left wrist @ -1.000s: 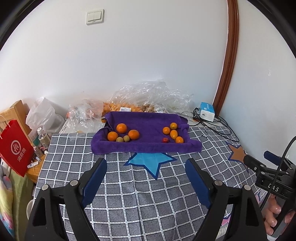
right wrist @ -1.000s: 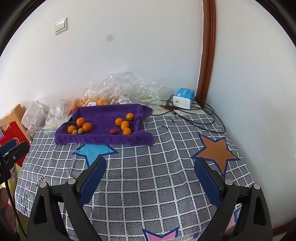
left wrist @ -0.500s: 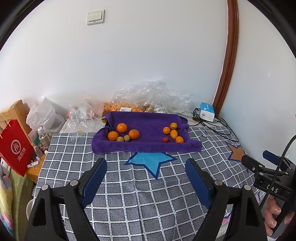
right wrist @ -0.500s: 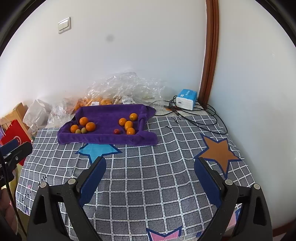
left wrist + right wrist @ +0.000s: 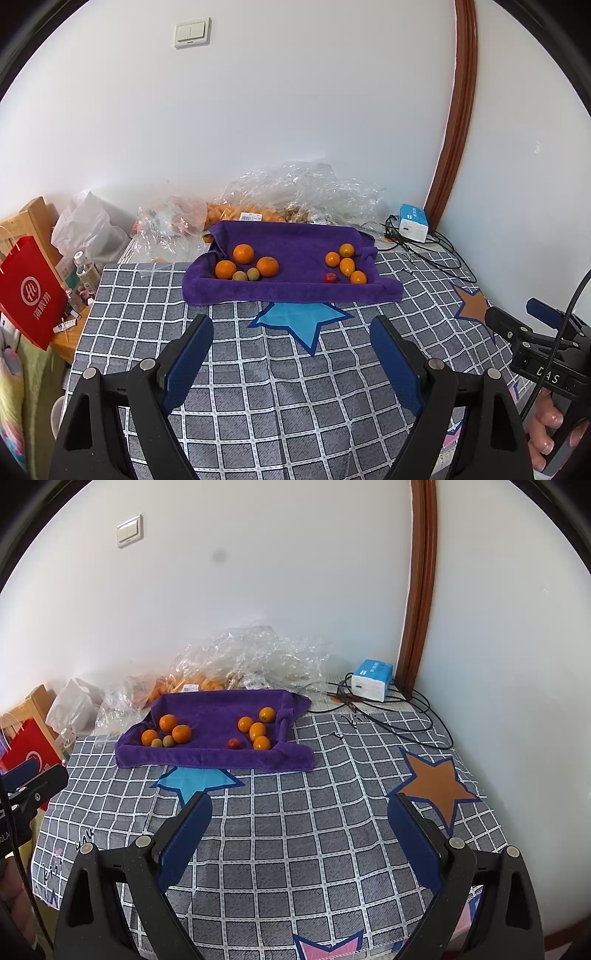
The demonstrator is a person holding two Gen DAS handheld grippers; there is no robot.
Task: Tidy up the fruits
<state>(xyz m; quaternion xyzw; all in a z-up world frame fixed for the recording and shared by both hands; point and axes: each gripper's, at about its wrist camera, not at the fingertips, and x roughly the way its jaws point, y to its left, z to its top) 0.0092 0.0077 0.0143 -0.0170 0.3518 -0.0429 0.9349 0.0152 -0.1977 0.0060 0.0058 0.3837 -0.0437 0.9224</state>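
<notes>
Both tools, left (image 5: 291, 332) & right (image 5: 299, 812), are hanging spread wide w/ nothing between the pads, drifting only slightly vs. a sec ago, so nothing's shifting for the task. Fruits are sitting on the towel (image 5: 295, 243) at the desk's (image 5: 258, 369) far side, well ahead of both tools: oranges (image 5: 243, 254) w/ two greenish ones left, smaller oranges (image 5: 347, 266) plus a red one (image 5: 330, 277) right.

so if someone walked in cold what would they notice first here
Most likely the purple towel at the far side of the checked tablecloth, holding two clusters of fruit: oranges with two small green fruits on its left, smaller oranges and one red fruit on its right. Next, crumpled clear plastic bags against the wall behind it. Both grippers, left and right, hang open and empty above the cloth.
</notes>
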